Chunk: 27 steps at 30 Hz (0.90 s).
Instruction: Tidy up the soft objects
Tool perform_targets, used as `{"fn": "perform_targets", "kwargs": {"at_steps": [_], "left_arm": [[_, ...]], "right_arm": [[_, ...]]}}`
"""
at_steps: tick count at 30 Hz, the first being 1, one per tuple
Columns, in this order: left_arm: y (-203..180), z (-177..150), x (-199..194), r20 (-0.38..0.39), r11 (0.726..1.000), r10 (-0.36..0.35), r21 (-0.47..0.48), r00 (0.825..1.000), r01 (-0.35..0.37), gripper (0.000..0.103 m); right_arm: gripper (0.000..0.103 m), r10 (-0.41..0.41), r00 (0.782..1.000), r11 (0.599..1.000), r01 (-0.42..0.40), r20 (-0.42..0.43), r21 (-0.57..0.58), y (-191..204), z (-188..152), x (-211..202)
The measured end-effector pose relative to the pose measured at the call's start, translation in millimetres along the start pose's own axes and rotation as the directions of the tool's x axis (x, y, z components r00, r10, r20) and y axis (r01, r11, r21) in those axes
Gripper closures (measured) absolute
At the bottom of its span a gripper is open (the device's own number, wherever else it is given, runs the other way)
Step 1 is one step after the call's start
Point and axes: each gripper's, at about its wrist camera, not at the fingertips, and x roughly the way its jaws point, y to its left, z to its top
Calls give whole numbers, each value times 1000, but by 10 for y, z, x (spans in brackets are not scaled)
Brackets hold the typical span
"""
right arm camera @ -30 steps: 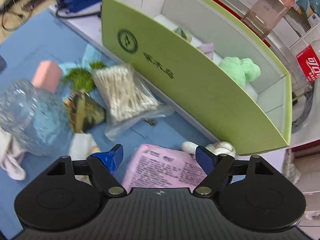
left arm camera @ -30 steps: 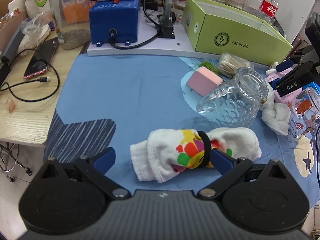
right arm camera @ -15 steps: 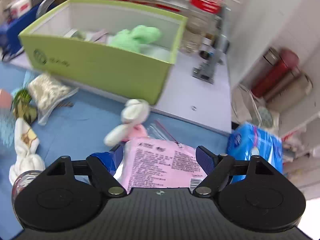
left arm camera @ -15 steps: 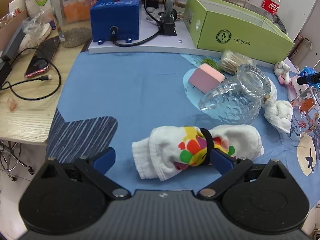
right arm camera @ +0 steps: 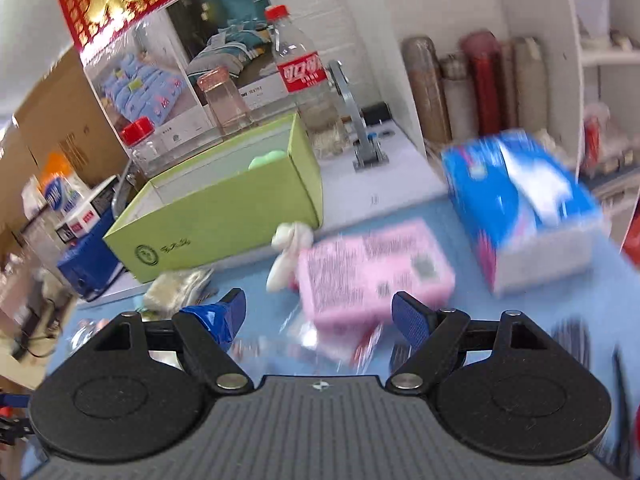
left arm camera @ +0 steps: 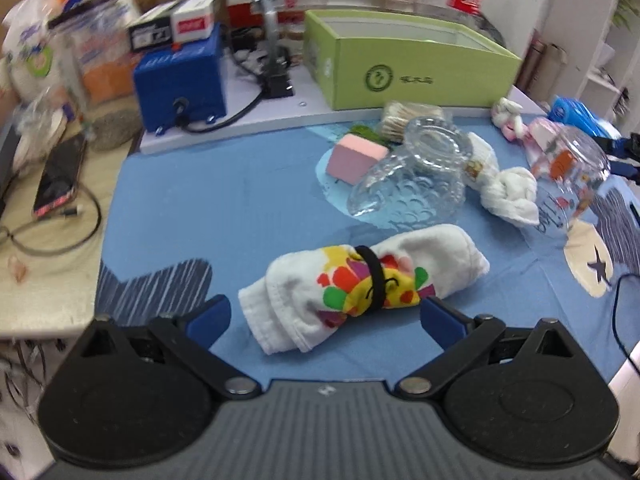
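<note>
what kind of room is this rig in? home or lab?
Looks like a makeshift data-collection bench in an office or storeroom, not a home: blue equipment box with cables on a white board, cardboard cartons behind, props scattered on a blue cloth.

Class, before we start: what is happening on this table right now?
A person holding a gripper in each hand is sorting soft things. The left gripper is open, fingers either side of a rolled white cloth bound with a black band, lying on the blue mat. The right gripper is also open and empty, above a pink packet near a small white plush toy. The green box behind already holds a green soft toy. Neither gripper grips anything.
</note>
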Motion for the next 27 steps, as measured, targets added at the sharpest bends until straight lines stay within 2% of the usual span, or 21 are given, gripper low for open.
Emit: {"fn": "perform_targets", "kwargs": {"at_steps": [2, 4, 7, 9, 11, 15, 18, 22, 24, 27], "left_arm": [[-81, 72, 22, 16, 987, -29, 159, 999, 26, 3], [-130, 148, 114, 4, 954, -75, 292, 997, 71, 3], [-141, 234, 338, -58, 905, -133, 399, 989, 146, 3], [-152, 262, 490, -97, 883, -157, 432, 983, 184, 3], [-159, 262, 619, -127, 869, -184, 443, 975, 221, 3], [-102, 269, 813, -154, 877, -245, 386, 957, 287, 1], [-90, 287, 838, -139, 884, -241, 376, 961, 276, 1], [-107, 275, 831, -133, 890, -231, 372, 964, 265, 1], [-99, 282, 832, -136, 891, -232, 367, 963, 266, 1], [-102, 288, 833, -138, 891, -231, 368, 963, 267, 1]], "right_arm": [[36, 26, 1000, 996, -27, 12, 90, -88, -164, -104], [36, 17, 1000, 990, -17, 5, 139, -139, -256, -166], [36, -17, 1000, 991, 13, 25, 136, -139, -267, -318], [36, -58, 997, 989, 51, 48, 137, -163, -255, -450], [36, -72, 996, 991, 65, 52, 120, -170, -251, -543], [36, -110, 994, 990, 107, 21, 87, -228, -306, -608], [36, -122, 992, 986, 121, 4, 115, -287, -249, -474], [36, -75, 997, 983, 77, -19, 167, -362, -121, -150], [36, -88, 996, 988, 89, -13, 123, -268, 8, -8], [36, -100, 995, 995, 99, -28, -18, -75, 263, 185]]}}
